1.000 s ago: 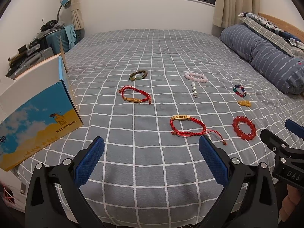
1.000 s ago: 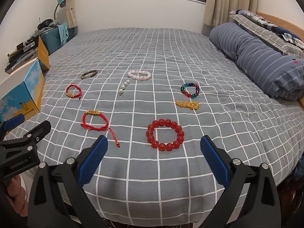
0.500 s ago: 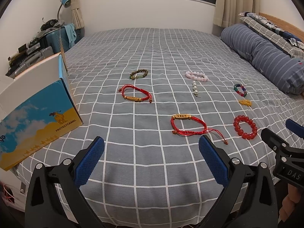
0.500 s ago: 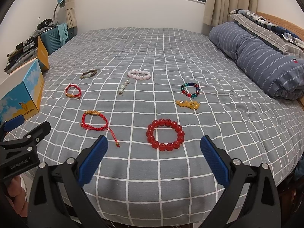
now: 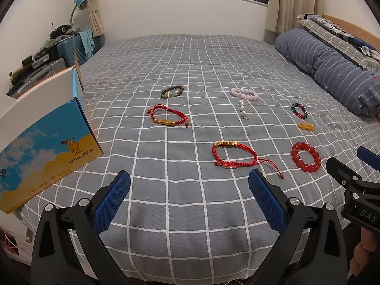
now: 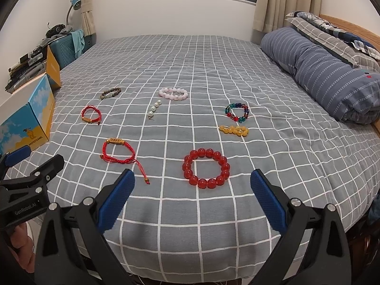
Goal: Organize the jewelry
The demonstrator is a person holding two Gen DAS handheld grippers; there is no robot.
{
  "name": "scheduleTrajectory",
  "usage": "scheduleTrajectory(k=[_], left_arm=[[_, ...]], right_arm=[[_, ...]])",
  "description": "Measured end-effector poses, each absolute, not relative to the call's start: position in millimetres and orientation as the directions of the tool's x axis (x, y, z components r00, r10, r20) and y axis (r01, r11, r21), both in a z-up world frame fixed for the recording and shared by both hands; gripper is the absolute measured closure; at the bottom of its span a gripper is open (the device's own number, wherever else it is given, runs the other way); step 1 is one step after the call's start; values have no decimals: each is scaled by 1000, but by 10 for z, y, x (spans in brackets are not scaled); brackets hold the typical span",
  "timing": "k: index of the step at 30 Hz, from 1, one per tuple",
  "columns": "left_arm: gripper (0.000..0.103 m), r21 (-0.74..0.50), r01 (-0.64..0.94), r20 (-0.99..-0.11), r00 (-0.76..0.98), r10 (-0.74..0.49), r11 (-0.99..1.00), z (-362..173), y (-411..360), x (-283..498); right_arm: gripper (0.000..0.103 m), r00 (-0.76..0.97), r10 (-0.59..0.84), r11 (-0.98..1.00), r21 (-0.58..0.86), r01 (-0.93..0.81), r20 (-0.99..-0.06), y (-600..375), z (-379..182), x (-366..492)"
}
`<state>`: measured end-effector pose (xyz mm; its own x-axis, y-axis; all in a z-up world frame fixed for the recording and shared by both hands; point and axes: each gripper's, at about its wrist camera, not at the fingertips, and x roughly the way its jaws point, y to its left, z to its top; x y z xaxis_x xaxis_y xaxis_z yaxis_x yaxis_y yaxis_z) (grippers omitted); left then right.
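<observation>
Lying spread on the checked bed point(image 6: 213, 54): eight pieces of jewelry, none held.

The red bead bracelet point(image 6: 206, 168) sits just ahead of the right claw point(image 6: 192, 197), the corded bracelet point(image 5: 234, 154) just ahead of the left claw point(image 5: 188, 198); both claws stand wide apart, empty, over the bed's near edge. A blue box point(image 5: 45, 147) stands at the bed's left edge.

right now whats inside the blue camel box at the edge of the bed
Nothing can be told. The blue camel box shows only its printed outer sides and a raised flap; its interior is hidden in both views. All the jewelry visible lies on the bedspread.
</observation>
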<state>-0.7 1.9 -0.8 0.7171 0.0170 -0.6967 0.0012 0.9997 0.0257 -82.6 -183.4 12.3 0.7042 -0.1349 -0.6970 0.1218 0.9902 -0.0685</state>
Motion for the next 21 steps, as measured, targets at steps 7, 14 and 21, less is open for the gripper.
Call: scheduleTrajectory(k=[7,14,21], left_arm=[[6,25,3,-698,716,15,1000,-5,9,-14],[6,25,0,-695,719,17,1000,-2,-5,-28],[6,8,3,-682,732,3,1000,147,65,72]], right_arm=[[9,705,-136,990,-69,123,-696,-1835,125,-831],[9,706,-133,990,-65,122,-696,-1839,130,-835],[9,715,-124,992,-62,112,-688,-1850,218,-799]])
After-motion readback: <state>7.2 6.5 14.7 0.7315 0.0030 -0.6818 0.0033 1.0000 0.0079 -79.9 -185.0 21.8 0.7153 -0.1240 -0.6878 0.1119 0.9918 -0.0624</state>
